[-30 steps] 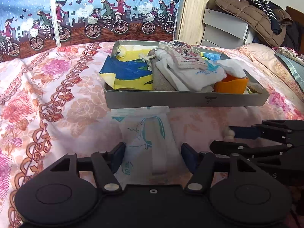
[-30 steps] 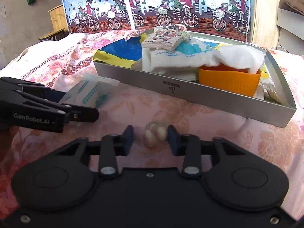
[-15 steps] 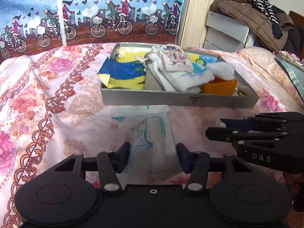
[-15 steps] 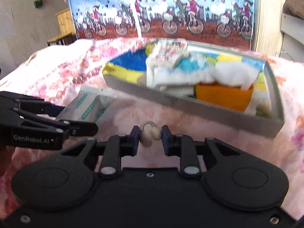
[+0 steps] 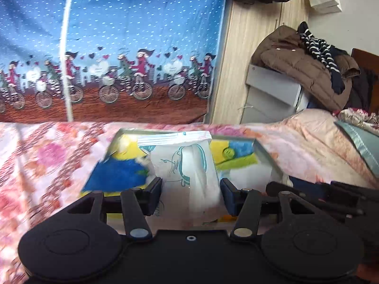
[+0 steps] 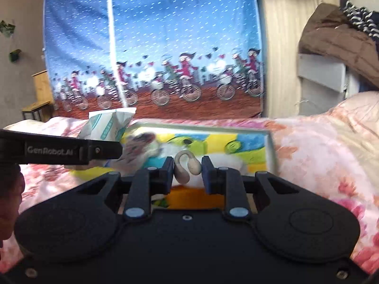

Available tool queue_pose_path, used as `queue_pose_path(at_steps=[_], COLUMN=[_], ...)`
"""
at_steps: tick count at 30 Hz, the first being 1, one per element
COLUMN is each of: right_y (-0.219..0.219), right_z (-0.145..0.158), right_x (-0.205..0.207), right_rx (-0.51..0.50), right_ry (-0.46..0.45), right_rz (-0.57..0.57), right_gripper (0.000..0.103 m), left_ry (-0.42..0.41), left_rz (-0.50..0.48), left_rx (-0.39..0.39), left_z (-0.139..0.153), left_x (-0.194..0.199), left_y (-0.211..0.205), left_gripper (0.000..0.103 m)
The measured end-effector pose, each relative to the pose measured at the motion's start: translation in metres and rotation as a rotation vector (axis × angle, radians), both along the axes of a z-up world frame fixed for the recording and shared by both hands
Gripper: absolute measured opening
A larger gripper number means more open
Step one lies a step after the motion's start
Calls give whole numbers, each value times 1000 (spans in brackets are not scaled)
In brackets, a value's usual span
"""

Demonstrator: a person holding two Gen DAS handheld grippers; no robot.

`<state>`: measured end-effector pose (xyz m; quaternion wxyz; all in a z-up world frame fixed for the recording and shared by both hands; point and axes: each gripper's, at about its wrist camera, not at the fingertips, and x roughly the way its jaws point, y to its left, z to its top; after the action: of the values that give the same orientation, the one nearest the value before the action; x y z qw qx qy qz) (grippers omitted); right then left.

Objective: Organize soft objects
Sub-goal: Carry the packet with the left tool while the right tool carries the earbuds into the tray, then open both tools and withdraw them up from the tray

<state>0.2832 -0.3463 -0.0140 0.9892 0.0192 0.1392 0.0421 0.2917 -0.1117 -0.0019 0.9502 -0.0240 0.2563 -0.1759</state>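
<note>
- Left wrist view: left gripper [image 5: 191, 195] clamps the white packet [image 5: 189, 165], held above the grey tray [image 5: 261, 149].
- Right gripper [image 6: 187, 172] pinches 1 beige looped piece [image 6: 187, 169] over the tray.
- Risk: the slick packet may slip, and the crowded tray could shed either drop.

Left tool [image 5: 191, 195] and right tool [image 6: 187, 171]: black bodies with blue pads; the left grips a white packet [image 5: 189, 165] printed with teal line drawings, the right a beige earpiece [image 6: 186, 168] with a curved loop. Grey tray [image 5: 263, 151] holding a blue, yellow and green patterned cloth [image 5: 116, 172], white fabric [image 6: 225, 162] and an orange cup [image 6: 196, 197], on a bed cover [image 5: 47, 156] of pink with red and rose flowers. Backdrop: blue curtain [image 5: 142, 35] with white dots, a band of cyclists in magenta and green over a brown ground, beside a brown jacket [image 5: 300, 68] and a navy scarf [image 5: 319, 49] with white stripes
</note>
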Motion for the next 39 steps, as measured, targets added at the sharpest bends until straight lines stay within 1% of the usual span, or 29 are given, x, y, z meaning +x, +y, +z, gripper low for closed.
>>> queue_pose_path(at_steps=[3, 5, 9, 14, 18, 23, 26, 28, 32, 33, 34, 35, 36, 39], right_y=[-14, -21, -20, -8, -5, -7, -9, -9, -10, -10, -11, -12, -13, -19], right_z=[-3, -10, -29, -47, -49, -49, -49, -47, -45, -44, -42, -40, -37, -26], right_x=[15, 26, 41, 52, 48, 46, 50, 50, 49, 47, 46, 43, 41, 32], right_rx=[22, 31, 63, 39, 53, 54, 54, 55, 54, 54, 52, 50, 53, 72], right_ry=[-28, -15, 19, 74, 74, 74, 68, 63, 57, 53, 48, 38, 28, 3], right_rz=[-20, -29, -31, -14, -19, -28, -28, -27, -26, -29, -38, -46, -54, -77], right_gripper=[18, 18, 18, 18, 19, 21, 28, 34, 43, 47, 55, 58, 65, 79], left_ry=[4, 21, 61, 63, 53, 90, 92, 92, 78, 70, 63, 54, 47, 9], left_rz=[-20, -34, -62, -98, -114, -96, -86, -81, -70, -64, -59, -52, -46, -25], left_rx=[-14, -11, 9, 35, 69, 33, 23, 20, 20, 20, 19, 15, 14, 4], left_z=[-7, -12, -26, -42, -46, -37, -32, -29, -24, -22, -20, -17, -15, -5], left_x=[33, 50, 75, 83, 79, 81, 81, 80, 76, 74, 72, 70, 67, 56], left_y=[-18, -25, -33, -32, -34, -33, -32, -32, -30, -30, -29, -28, -27, -19], left_gripper=[55, 55, 55, 56, 57, 63, 67, 67, 69, 70, 70, 72, 73, 81])
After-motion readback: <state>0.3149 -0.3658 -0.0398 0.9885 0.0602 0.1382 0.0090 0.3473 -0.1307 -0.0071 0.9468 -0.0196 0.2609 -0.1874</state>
